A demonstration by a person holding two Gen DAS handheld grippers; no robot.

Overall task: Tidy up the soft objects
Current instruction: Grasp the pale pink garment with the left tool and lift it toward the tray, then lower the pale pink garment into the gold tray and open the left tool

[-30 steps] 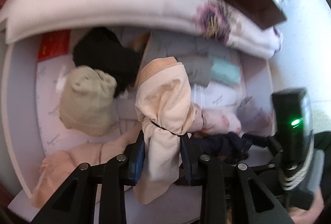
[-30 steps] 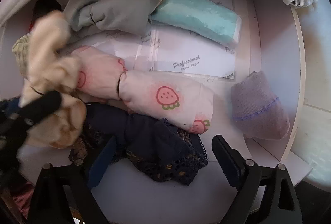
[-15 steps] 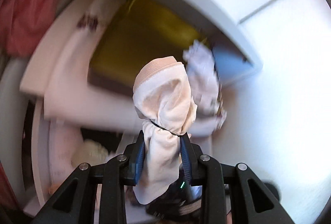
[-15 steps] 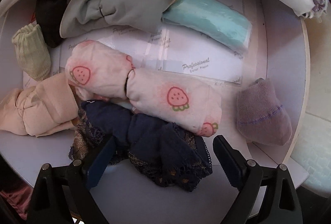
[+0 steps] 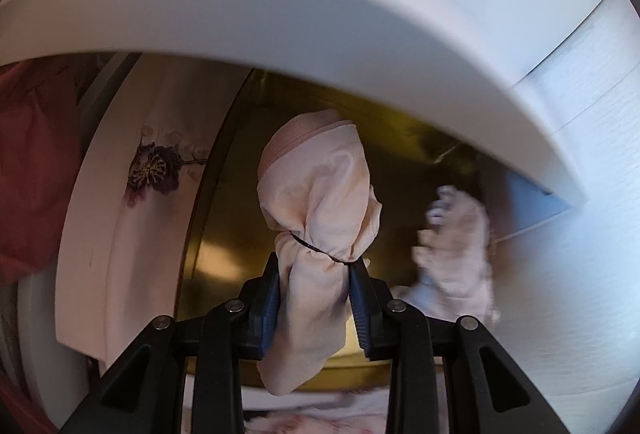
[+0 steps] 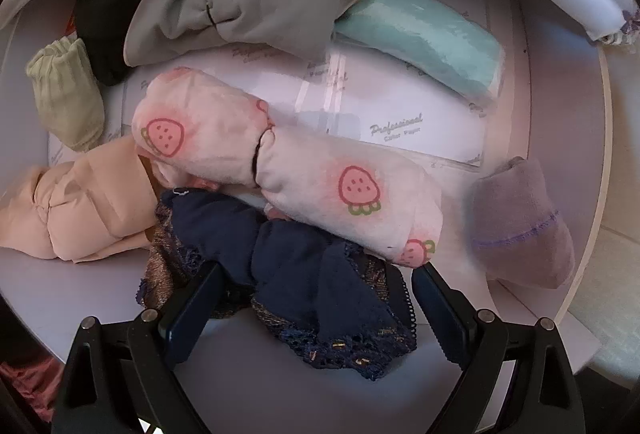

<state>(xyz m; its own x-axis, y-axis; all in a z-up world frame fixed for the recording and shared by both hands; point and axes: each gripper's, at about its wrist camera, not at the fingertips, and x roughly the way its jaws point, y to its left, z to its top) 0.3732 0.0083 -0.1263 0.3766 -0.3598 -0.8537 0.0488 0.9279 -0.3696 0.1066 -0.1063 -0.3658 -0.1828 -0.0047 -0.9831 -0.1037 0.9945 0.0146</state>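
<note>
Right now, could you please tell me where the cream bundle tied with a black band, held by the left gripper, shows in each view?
Left wrist: the cream bundle is centre frame, pinched between the left gripper's fingers.
Right wrist: not in it; the peach bundle lying at the left edge is a different one, with no gripper on it.
Shared landmark: the white floral cloth, left of centre there, top right corner here.

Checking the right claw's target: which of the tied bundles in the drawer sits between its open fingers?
The navy lace bundle: it lies at the drawer's front edge between the right claw's open fingers. The strawberry-print bundle lies just behind it; the grey one farther back.
</note>
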